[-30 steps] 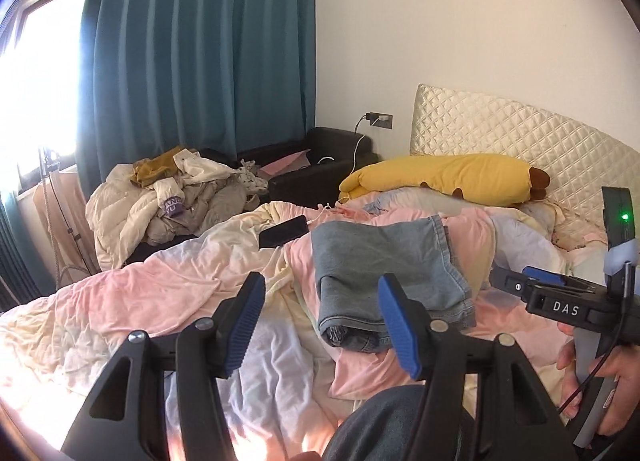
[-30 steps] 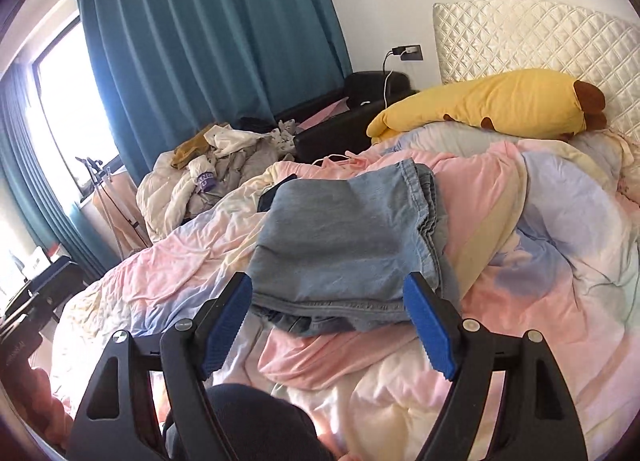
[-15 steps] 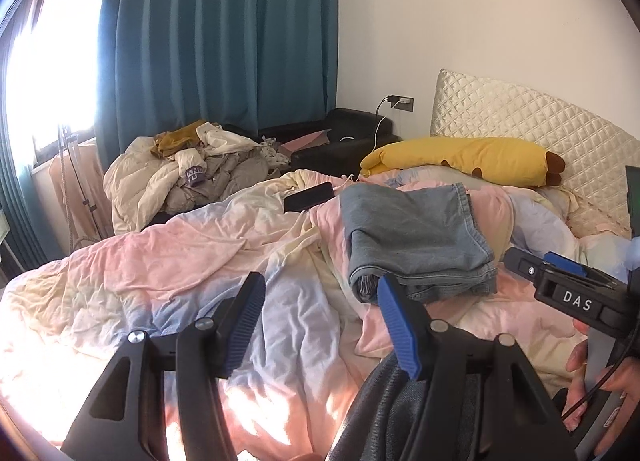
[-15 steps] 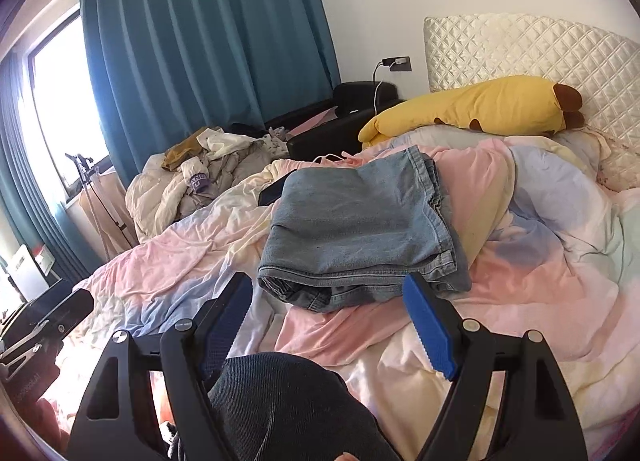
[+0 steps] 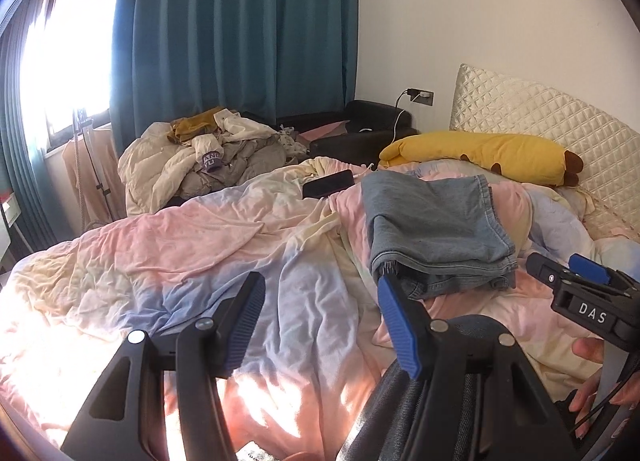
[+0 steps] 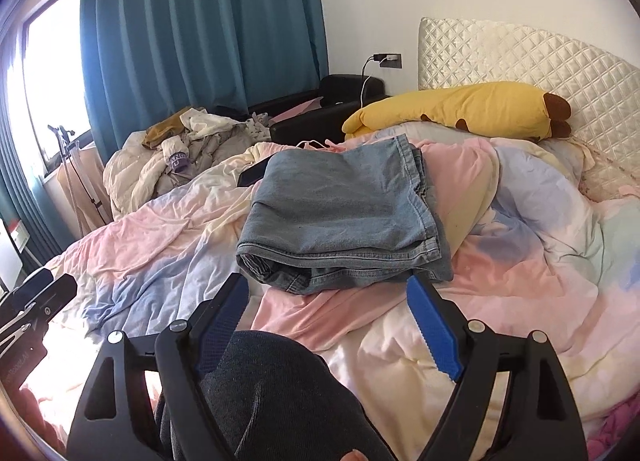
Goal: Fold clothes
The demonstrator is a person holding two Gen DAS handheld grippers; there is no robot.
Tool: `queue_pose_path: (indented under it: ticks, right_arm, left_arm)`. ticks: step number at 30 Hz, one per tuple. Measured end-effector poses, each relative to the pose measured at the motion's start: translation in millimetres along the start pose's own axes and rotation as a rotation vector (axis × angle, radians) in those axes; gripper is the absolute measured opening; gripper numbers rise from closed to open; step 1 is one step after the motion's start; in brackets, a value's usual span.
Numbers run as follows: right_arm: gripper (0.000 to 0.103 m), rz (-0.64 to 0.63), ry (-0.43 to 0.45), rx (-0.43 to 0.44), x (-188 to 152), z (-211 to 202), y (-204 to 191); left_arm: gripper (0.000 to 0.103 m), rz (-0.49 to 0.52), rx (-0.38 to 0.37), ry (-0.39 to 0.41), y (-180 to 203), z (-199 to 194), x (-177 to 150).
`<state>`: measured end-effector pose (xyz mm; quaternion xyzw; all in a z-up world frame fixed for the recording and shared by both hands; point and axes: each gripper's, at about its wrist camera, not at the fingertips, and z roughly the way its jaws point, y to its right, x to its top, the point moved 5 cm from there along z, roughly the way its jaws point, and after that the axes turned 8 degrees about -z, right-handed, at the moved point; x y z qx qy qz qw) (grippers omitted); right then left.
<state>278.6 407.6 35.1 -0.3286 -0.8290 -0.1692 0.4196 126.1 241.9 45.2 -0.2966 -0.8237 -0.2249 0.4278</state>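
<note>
Right wrist view: right claw point(image 6: 328, 325) opening over dark cloth point(image 6: 272, 393), folded jeans point(image 6: 340, 217) apparently beyond; left claw point(image 5: 320, 325) spread.

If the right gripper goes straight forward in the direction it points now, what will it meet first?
Probably the folded blue denim jeans on the rumpled pastel pink-and-blue duvet. The right gripper, its jaws opening and empty, aims at their near edge; it might brush the duvet first, as depth is unclear.
</note>
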Motion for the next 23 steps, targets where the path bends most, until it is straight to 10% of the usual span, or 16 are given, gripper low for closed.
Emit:
queue_pose_path:
  ticks: [23]
  right_arm:
    - [0.084, -0.029, -0.002, -0.019, 2.3, -3.2, -1.5]
  left_arm:
    - [0.06, -0.027, 0.01, -0.015, -7.7, 6.2, -6.7]
